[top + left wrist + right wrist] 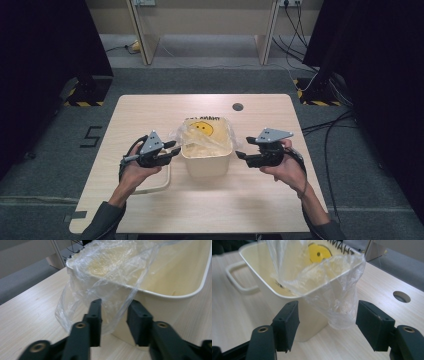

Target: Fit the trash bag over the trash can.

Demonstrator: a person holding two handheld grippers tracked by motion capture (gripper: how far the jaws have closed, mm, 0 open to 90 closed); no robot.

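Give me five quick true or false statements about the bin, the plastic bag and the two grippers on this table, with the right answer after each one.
1. A cream bin stands on the wooden table. True.
2. The clear plastic bag is draped over the bin's rim. True.
3. The bag carries a red star. False: it shows a yellow smiley face.
4. The right gripper is clamped tight on the bag. False: its jaws stand wide apart, with a hanging fold of bag between them, untouched.
5. The left gripper sits at the bin's corner where the bag hangs down. True.
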